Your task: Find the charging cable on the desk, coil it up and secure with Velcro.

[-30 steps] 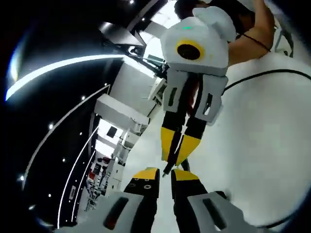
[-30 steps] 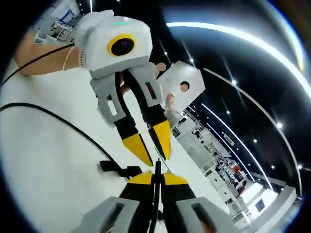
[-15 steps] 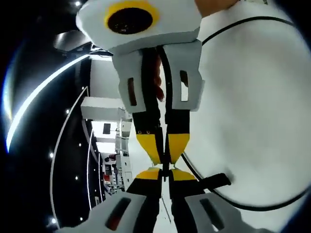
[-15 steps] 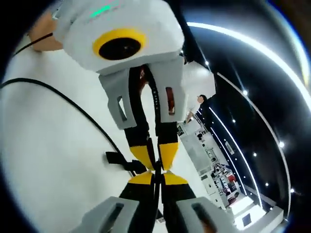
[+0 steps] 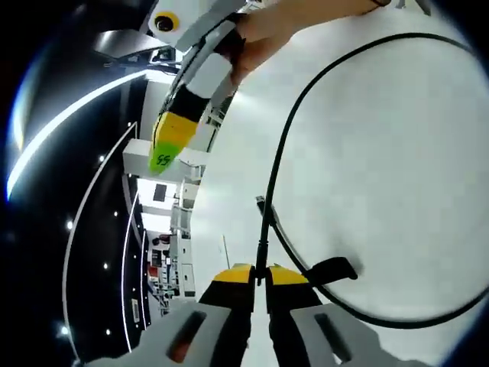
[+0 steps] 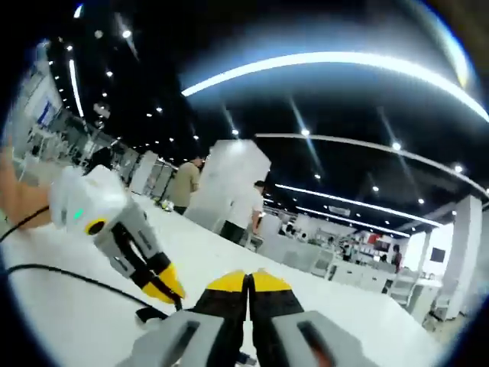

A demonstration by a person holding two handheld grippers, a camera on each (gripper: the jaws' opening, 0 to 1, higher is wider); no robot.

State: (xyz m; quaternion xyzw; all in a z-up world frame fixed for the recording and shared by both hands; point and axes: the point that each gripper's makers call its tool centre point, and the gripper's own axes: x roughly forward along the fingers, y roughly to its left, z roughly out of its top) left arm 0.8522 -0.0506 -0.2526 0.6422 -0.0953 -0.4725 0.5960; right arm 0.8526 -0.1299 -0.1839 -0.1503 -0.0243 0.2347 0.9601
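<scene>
both of my hand-held grippers are pressed together: my left hand-held gripper (image 5: pixel 260 274) pinches the black charging cable (image 5: pixel 284 160), which loops out over the white surface (image 5: pixel 397 176) with its velcro strap (image 5: pixel 330 270) just beside my tips. my right hand-held gripper (image 6: pixel 247 280) has its tips shut with nothing visible between them.

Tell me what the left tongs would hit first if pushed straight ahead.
Probably nothing solid: the left tongs are shut on the black cable, which runs forward from their tips over the white desk. Beyond that the way looks free, though depth is unclear.
</scene>
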